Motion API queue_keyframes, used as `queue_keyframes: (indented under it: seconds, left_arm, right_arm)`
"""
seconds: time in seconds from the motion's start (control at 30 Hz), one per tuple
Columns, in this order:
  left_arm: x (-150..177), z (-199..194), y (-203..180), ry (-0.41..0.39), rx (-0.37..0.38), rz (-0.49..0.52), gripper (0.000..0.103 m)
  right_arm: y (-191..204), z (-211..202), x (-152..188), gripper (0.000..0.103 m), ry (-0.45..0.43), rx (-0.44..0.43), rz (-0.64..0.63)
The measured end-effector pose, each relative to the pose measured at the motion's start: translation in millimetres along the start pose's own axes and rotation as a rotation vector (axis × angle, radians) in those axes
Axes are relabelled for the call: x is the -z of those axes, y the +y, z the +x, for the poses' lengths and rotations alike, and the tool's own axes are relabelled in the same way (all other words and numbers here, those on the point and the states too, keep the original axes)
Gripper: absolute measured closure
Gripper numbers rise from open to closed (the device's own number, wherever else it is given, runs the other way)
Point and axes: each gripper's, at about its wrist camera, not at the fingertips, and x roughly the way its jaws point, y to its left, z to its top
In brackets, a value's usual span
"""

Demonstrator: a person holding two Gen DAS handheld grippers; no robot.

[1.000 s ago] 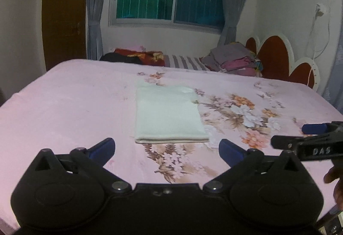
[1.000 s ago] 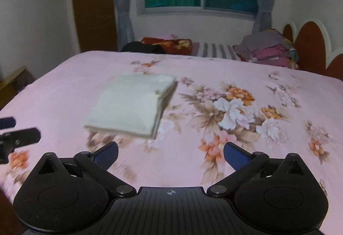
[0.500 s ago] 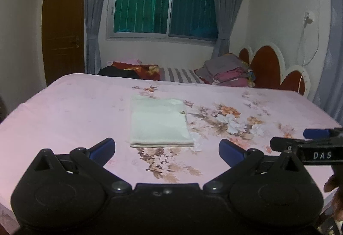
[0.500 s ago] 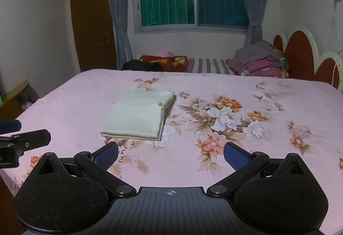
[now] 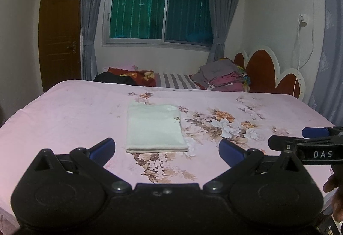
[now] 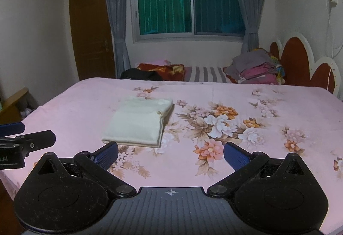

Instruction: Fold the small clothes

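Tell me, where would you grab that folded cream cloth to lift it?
Probably the near edge of the cream cloth, coming from the front. It lies flat on the bed, and its stacked layers show there, so either open tool could pinch them together.

A pink floral bedsheet [image 5: 64, 115] covers the bed. A heap of clothes [image 5: 225, 78] lies beside the red headboard [image 5: 261, 70]. Grey curtains [image 6: 116, 20] flank the window [image 6: 188, 3].

A cream folded cloth [image 6: 138, 124] lies flat on the pink floral bedspread [image 6: 225, 110], left of centre. The right gripper [image 6: 170, 154] hovers near it with blue-padded fingers [image 6: 107, 154] spread wide, empty. The left gripper [image 6: 19, 138] pokes in at far left.
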Motion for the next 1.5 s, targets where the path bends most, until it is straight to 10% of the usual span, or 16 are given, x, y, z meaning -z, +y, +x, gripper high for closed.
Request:
queue_keyframes:
  seconds: [1.5]
  left_arm:
    - [-0.6, -2.2, -2.9, -0.004, -0.002, 0.015, 0.0]
  right_arm:
    - [-15.9, -5.0, -11.1, 0.0, -0.016, -0.009, -0.02]
